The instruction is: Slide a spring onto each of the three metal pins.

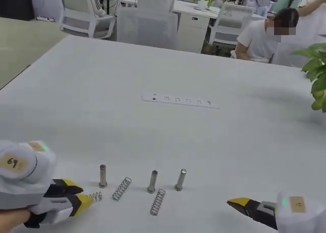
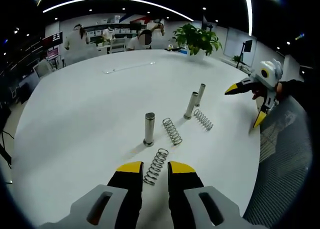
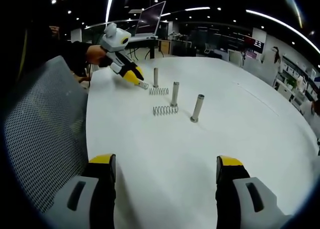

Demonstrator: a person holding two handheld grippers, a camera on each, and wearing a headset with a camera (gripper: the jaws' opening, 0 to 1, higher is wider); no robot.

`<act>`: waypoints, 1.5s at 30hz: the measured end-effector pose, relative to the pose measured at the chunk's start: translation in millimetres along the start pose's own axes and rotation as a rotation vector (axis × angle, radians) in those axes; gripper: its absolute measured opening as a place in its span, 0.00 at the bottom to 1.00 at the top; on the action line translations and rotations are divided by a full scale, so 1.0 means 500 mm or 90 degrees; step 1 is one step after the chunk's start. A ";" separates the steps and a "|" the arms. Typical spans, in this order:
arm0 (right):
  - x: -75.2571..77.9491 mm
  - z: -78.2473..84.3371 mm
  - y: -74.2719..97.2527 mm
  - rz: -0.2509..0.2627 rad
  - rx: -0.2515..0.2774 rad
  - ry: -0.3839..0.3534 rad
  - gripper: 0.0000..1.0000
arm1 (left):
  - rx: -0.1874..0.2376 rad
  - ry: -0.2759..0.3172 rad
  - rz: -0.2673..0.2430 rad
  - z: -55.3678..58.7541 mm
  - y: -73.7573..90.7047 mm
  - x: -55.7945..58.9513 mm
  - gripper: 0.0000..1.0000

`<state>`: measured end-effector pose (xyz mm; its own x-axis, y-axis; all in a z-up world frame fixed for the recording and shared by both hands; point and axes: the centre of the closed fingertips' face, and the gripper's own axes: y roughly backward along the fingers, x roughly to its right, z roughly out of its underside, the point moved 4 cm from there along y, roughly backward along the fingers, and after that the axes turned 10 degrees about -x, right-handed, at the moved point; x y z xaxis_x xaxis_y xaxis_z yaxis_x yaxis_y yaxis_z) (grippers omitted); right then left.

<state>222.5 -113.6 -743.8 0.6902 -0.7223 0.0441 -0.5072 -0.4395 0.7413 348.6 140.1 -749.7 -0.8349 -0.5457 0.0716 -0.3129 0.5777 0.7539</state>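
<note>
Springs (image 2: 172, 131), 3 of them, are seen lying flat on the white table (image 1: 153, 65): thin silvery coils, all loose, none threaded on anything yet. 3 short metal pins (image 2: 149, 129) are stood upright in a rough row, bare top to bottom. 1 spring is laid between the first 2 pins, another just in front of the other 2. The third spring (image 2: 160, 156) is bracketed by the yellow tips of the left gripper (image 2: 155, 165), jaws set narrow, with a sliver of gap seen on either side of the coil.

The right gripper (image 3: 166, 164) is held well off to the side over bare tabletop, jaws spread wide, nothing between them. Loads of open table is seen behind the pins, up to a power strip (image 1: 181, 99). The near edge is close, with a mesh chair back (image 3: 40, 139) just past it.
</note>
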 end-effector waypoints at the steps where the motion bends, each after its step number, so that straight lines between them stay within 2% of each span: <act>1: 0.002 -0.001 0.001 0.001 0.004 -0.004 0.82 | -0.004 -0.002 0.000 0.002 -0.002 0.000 0.12; 7: 0.010 -0.013 0.009 0.012 0.040 -0.017 0.85 | -0.011 -0.002 0.003 0.007 -0.007 0.003 0.11; 12: 0.016 -0.035 0.019 0.017 0.095 -0.036 0.91 | -0.013 -0.004 0.004 0.009 -0.006 0.004 0.11; 17: 0.015 -0.036 0.018 0.017 0.096 -0.036 0.92 | -0.017 -0.006 0.005 0.013 -0.006 0.004 0.10; 22: 0.016 -0.044 0.022 0.019 0.116 -0.042 0.93 | -0.020 -0.007 0.006 0.016 -0.010 0.005 0.09; 31: 0.017 -0.037 0.018 0.016 0.098 -0.047 0.92 | -0.020 -0.010 0.008 0.016 -0.012 0.008 0.08; 45: 0.017 -0.031 0.017 0.013 0.090 -0.045 0.91 | -0.022 -0.020 -0.002 0.015 -0.012 0.005 0.05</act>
<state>232.2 -114.9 -726.7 0.6429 -0.7659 0.0075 -0.5920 -0.4907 0.6394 344.7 139.8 -759.1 -0.8480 -0.5276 0.0499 -0.2993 0.5545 0.7765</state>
